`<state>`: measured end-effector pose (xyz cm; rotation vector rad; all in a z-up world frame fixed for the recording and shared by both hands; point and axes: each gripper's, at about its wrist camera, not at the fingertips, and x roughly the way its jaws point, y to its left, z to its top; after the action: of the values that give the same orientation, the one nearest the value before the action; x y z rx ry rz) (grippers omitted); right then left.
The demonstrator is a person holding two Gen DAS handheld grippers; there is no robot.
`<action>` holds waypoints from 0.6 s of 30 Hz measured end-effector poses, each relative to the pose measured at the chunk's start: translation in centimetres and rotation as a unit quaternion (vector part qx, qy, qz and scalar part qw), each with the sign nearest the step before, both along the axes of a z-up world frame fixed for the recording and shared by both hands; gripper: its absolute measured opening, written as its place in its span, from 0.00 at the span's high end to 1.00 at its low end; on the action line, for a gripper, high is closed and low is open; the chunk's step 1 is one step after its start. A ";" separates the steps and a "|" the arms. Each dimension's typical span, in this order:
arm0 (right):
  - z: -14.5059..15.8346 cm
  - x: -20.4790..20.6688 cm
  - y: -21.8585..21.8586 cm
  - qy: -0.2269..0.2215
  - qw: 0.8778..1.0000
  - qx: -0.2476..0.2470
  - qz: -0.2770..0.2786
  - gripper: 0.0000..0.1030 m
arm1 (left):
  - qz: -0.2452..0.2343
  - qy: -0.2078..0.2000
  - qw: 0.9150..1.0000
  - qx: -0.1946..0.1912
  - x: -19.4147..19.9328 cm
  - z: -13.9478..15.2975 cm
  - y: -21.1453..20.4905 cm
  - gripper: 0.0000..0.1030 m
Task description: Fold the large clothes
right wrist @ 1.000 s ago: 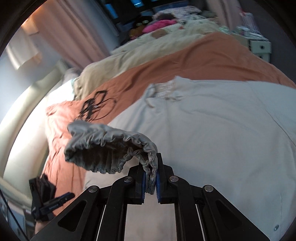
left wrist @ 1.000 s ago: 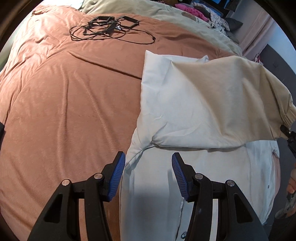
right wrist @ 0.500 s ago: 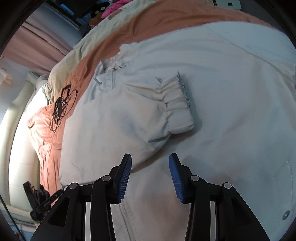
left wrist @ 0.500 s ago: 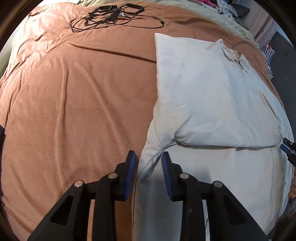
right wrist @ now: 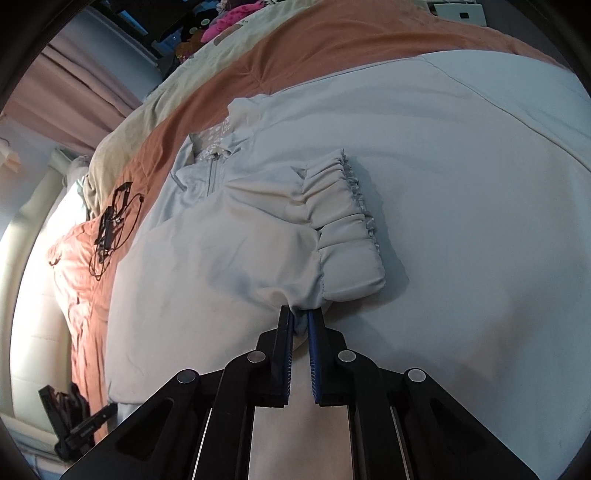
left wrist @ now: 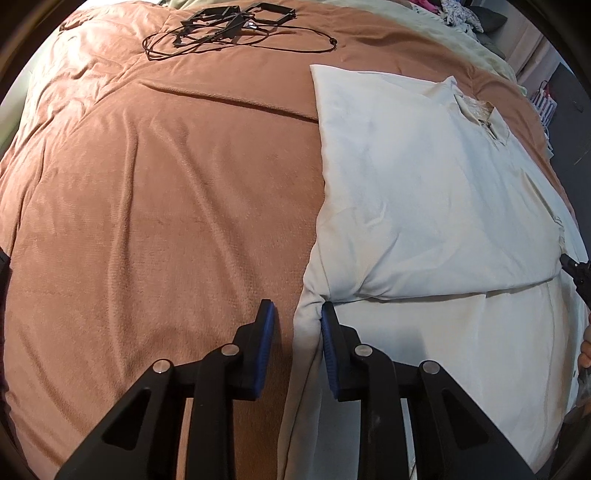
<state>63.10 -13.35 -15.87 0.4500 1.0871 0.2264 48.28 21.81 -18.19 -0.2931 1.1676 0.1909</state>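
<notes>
A large cream jacket (left wrist: 424, 206) lies flat on a rust-brown bedspread (left wrist: 155, 192), one sleeve folded across its chest. My left gripper (left wrist: 297, 314) is open, its fingers straddling the jacket's left side edge at the armpit fold. In the right wrist view the jacket (right wrist: 461, 184) fills the frame, and the folded sleeve ends in a gathered elastic cuff (right wrist: 347, 221). My right gripper (right wrist: 300, 317) is shut on the sleeve's lower edge just beside the cuff. The left gripper also shows in the right wrist view (right wrist: 79, 424), low at the left.
A black tangle of cable and frames (left wrist: 229, 26) lies at the far side of the bedspread. A beige blanket (right wrist: 155, 107) and a pile of clothes (right wrist: 229, 18) lie beyond. A pink curtain (right wrist: 74, 88) hangs behind the bed.
The right gripper laid the sleeve across the jacket, opened, then closed again on the sleeve's edge near the cuff. The left gripper moved forward to the jacket's side edge and narrowed.
</notes>
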 end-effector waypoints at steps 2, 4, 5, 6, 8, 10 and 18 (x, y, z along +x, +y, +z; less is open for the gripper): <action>0.5 0.3 0.4 -0.012 1.000 -0.019 0.017 0.90 | 0.006 0.001 1.000 -0.007 -0.1 0.2 0.1 0.74; 0.8 0.2 0.6 -0.005 0.999 -0.038 0.028 0.79 | 0.011 -0.003 1.000 -0.015 -0.5 0.8 0.2 0.74; 1.1 -0.1 0.3 -0.001 0.999 -0.035 0.030 0.60 | 0.013 -0.007 1.000 -0.017 -0.7 1.2 0.2 0.74; 1.5 -0.5 -0.1 -0.006 0.999 -0.027 0.028 0.43 | 0.015 -0.013 1.000 -0.019 -0.9 1.7 0.2 0.74; 3.0 -1.5 -1.2 -0.028 0.999 -0.024 0.027 0.35 | 0.020 -0.022 0.999 -0.024 -1.1 2.6 0.3 0.74; 4.2 -2.1 -2.5 -0.037 0.998 -0.035 0.026 0.35 | 0.021 -0.030 0.999 -0.030 -1.2 3.5 0.2 0.74; 7.9 -4.3 -12.9 -0.065 0.996 -0.054 -0.028 0.35 | 0.000 -0.071 0.997 -0.035 0.3 6.2 -3.6 0.35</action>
<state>58.84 -26.26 -7.96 0.3635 0.9534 0.1453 48.60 18.17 -12.01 -0.3628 1.0344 0.1283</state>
